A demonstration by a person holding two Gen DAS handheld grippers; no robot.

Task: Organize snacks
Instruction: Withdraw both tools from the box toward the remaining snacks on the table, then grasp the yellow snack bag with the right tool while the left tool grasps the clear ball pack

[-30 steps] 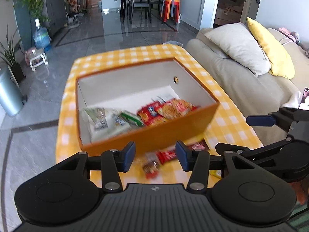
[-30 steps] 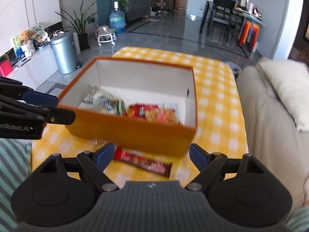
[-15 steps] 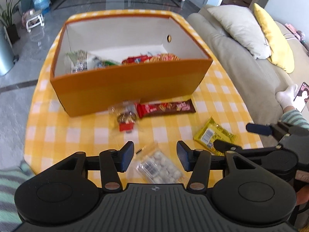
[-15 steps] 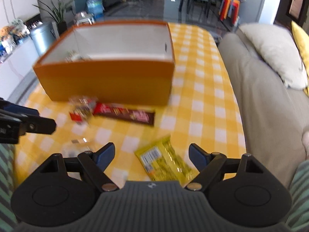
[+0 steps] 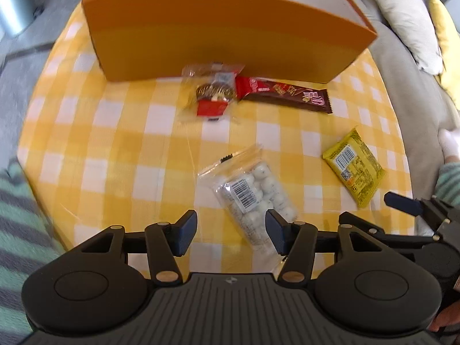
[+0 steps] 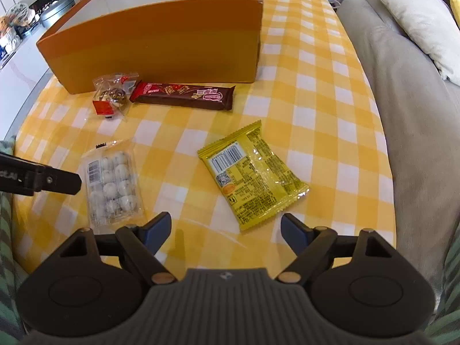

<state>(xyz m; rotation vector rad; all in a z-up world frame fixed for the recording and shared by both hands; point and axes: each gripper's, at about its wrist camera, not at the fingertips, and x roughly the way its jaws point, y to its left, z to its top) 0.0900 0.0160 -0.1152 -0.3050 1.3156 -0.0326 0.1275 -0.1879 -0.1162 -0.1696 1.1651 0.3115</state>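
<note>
An orange box [image 5: 218,43] stands at the far side of the yellow checked table, also in the right wrist view [image 6: 161,49]. In front of it lie a clear packet with a red label [image 5: 212,97] [image 6: 112,97] and a brown chocolate bar [image 5: 284,93] [image 6: 184,96]. Nearer lie a clear bag of white balls [image 5: 253,192] [image 6: 112,187] and a yellow packet [image 5: 353,169] [image 6: 253,172]. My left gripper [image 5: 231,234] is open, just short of the bag of balls. My right gripper [image 6: 225,231] is open, just short of the yellow packet.
A grey sofa [image 6: 402,86] with a pale cushion [image 6: 425,20] runs along the table's right edge. A metal bin [image 5: 14,8] stands on the floor at the far left. The tablecloth [image 6: 316,100] hangs over the near edge.
Both grippers have pulled back from the box and dropped toward the table. The bag of balls and the yellow packet have come into view just ahead of the fingers.
</note>
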